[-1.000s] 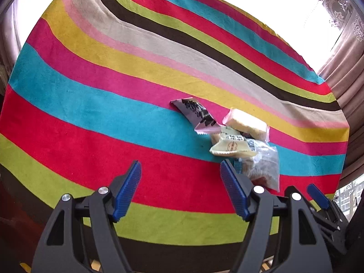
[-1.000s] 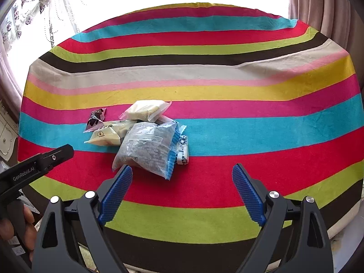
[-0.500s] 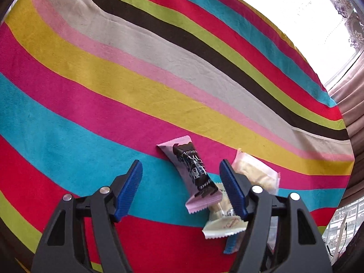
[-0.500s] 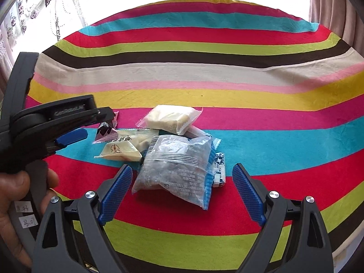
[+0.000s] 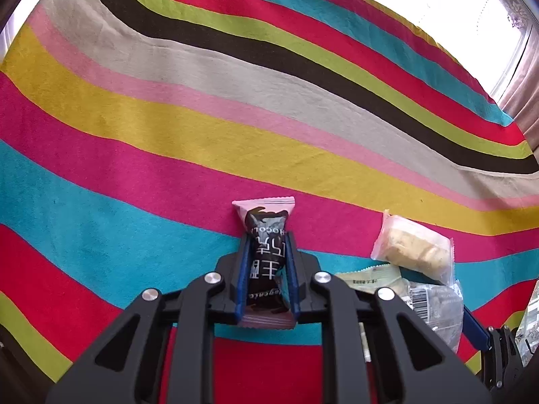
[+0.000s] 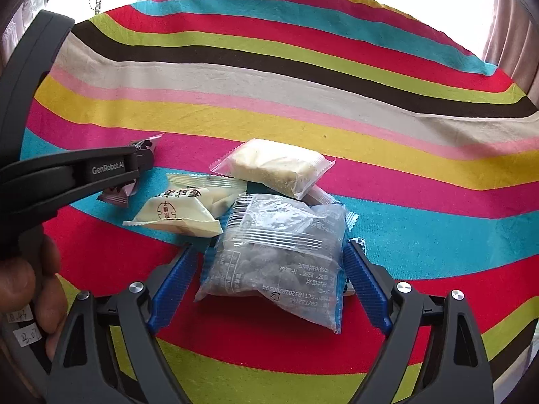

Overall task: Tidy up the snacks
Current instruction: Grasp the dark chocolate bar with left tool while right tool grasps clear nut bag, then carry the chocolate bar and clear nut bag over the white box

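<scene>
A pink and black chocolate bar [image 5: 266, 232] lies on the striped cloth, and my left gripper [image 5: 267, 239] is shut on it, blue pads pressing both long sides. The right wrist view shows that left gripper [image 6: 143, 161] from the side, with the bar's end [image 6: 116, 198] sticking out below. My right gripper [image 6: 269, 249] straddles a clear bag of dark pieces [image 6: 279, 262]. Its jaws are closing; the left pad [image 6: 178, 276] stands clear of the bag. A cream packet [image 6: 175, 213] and a pale cake packet [image 6: 276, 166] lie just beyond.
The striped cloth [image 5: 168, 128] covers the whole surface. A small blue and white packet [image 6: 354, 240] peeks from under the clear bag. A person's hand [image 6: 27, 289] holds the left gripper's handle. Curtains [image 5: 529, 114] hang at the far right edge.
My left gripper's jaws have shut on the chocolate bar. My right gripper has come down and forward, so the clear bag now lies between its fingers.
</scene>
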The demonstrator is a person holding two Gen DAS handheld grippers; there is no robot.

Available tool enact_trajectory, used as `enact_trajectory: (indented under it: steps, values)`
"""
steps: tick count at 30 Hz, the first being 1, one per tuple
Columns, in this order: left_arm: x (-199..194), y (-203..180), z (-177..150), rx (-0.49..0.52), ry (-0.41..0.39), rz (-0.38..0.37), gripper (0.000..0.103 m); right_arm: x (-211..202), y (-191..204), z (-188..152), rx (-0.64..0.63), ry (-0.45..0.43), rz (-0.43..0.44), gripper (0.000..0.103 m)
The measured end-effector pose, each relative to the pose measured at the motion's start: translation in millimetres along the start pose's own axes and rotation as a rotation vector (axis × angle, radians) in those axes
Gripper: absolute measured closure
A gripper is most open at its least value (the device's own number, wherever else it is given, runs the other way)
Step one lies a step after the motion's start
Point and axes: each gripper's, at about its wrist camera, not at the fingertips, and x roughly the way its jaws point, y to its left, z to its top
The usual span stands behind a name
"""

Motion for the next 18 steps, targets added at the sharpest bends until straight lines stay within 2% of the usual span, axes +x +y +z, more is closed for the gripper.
enact_trajectory:
  steps: [6, 7, 11, 18]
  values:
    - [-8, 14, -10, -0.031, -0.008, -0.001, 0.084, 3, 12, -4, -0.071, -0.016, -0.033, 0.025]
    - [-11, 19, -14, -0.038, -0.009, -0.001, 0.084, 2, 13, -5, -0.078, -0.017, -0.018, 0.031]
    - [-18, 24, -22, -0.056, -0.013, 0.002, 0.084, -3, 13, -9, -0.073, -0.006, 0.052, 0.037]
    - [-31, 26, -37, -0.067, -0.019, -0.006, 0.084, -25, -8, -20, 0.012, -0.012, 0.161, 0.038]
